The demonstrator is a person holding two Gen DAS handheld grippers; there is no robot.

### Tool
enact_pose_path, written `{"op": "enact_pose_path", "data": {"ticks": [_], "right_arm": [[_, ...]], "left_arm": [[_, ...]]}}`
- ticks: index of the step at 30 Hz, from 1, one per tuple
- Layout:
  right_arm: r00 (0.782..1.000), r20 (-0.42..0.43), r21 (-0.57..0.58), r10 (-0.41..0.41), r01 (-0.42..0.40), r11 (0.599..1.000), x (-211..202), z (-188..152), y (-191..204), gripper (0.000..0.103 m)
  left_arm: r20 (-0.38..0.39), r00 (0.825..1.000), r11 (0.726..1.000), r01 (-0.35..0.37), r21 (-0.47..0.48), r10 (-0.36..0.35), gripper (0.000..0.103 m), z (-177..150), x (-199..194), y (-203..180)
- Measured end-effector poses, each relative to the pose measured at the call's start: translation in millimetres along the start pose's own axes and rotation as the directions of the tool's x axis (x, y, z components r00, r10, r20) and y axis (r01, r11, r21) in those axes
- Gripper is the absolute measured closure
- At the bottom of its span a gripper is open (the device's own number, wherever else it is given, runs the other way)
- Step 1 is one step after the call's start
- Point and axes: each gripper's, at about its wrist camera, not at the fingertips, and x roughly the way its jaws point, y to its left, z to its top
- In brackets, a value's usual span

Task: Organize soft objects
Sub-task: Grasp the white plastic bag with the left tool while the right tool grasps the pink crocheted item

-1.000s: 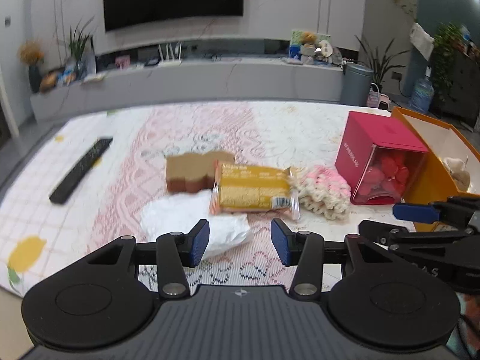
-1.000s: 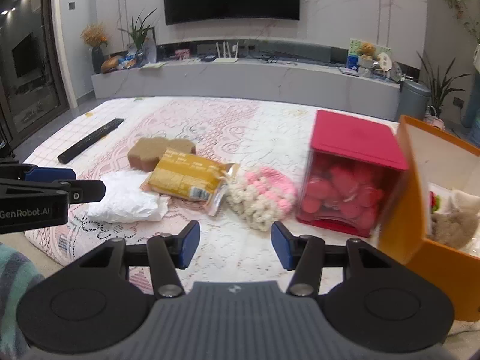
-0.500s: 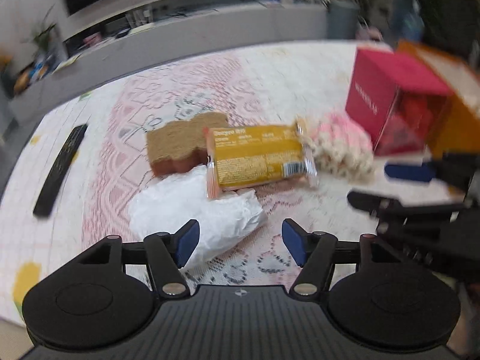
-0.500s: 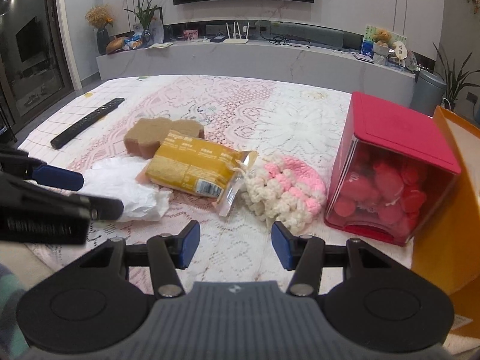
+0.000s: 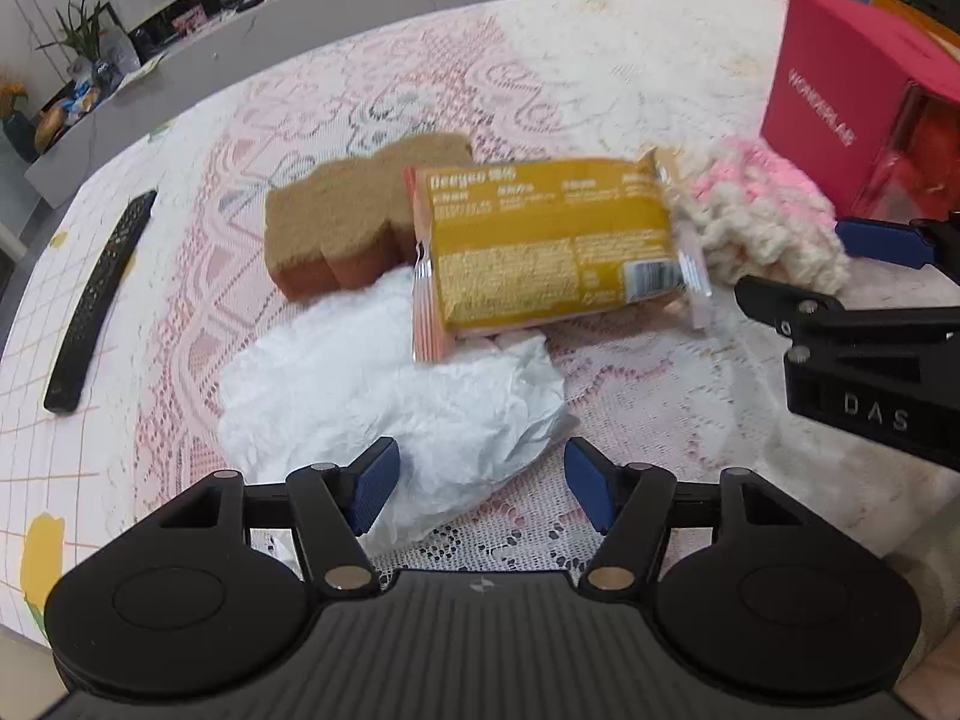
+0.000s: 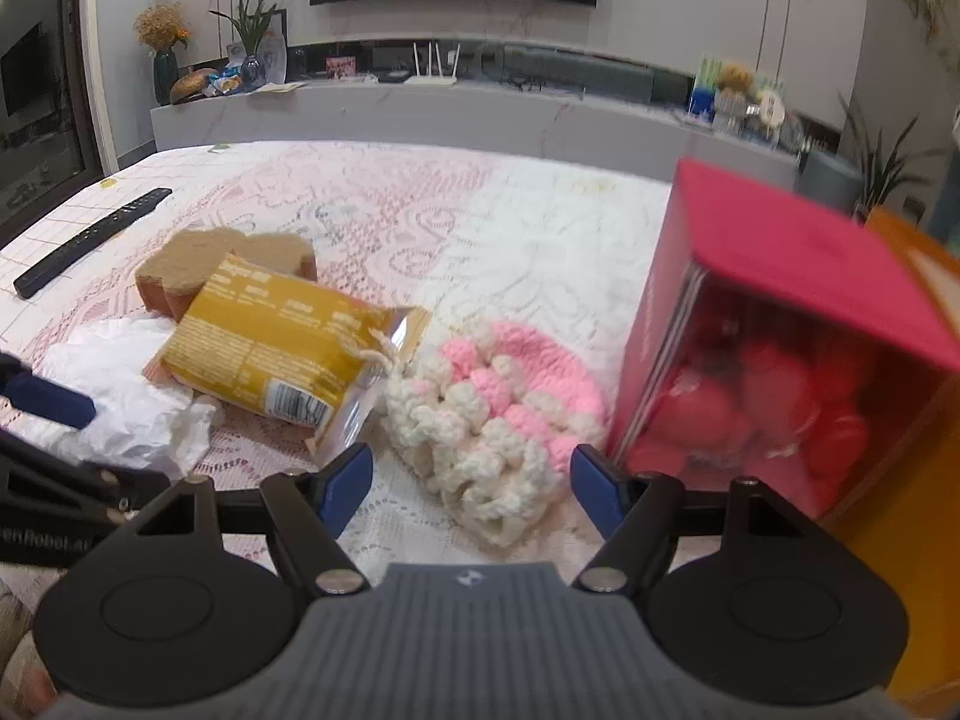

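Observation:
A crumpled white bag (image 5: 390,396) lies on the lace tablecloth (image 5: 630,90), and my left gripper (image 5: 480,480) hangs open just above its near edge, pads clear of it. Behind the bag are a yellow packet (image 5: 552,246) and a brown sponge (image 5: 354,222). A pink and cream knitted piece (image 6: 498,414) lies to the right of the packet (image 6: 282,354). My right gripper (image 6: 471,483) is right over the piece's near end, jaws opening, pads not touching it. In each view the other gripper shows at the side.
A red box with a clear front (image 6: 780,330) stands right of the knitted piece, close to my right finger. An orange box (image 6: 918,420) is beyond it. A black remote (image 5: 99,300) lies at the table's left. A low TV bench (image 6: 420,108) runs behind.
Both grippers have come down and forward toward the table, so the objects look larger. The left jaws have spread wider over the white bag. The right jaws have widened near the knitted piece.

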Motion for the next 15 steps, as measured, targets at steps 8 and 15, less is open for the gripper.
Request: {"op": "enact_pose_path", "data": {"ticks": [8,15], "right_arm": [[0.999,0.026,-0.013,-0.032,0.032,0.999,15,-4,-1,0.039],[0.997,0.043,-0.071,-0.062,0.065,0.995,14,-11,5,0.053]], "left_arm": [[0.009,1.0,0.994,-0.017,-0.111,0.018,0.045,-1,3,13],[0.018,0.999,0.986,-0.033,-0.166,0.037,0.076,-3,3,24]]}}
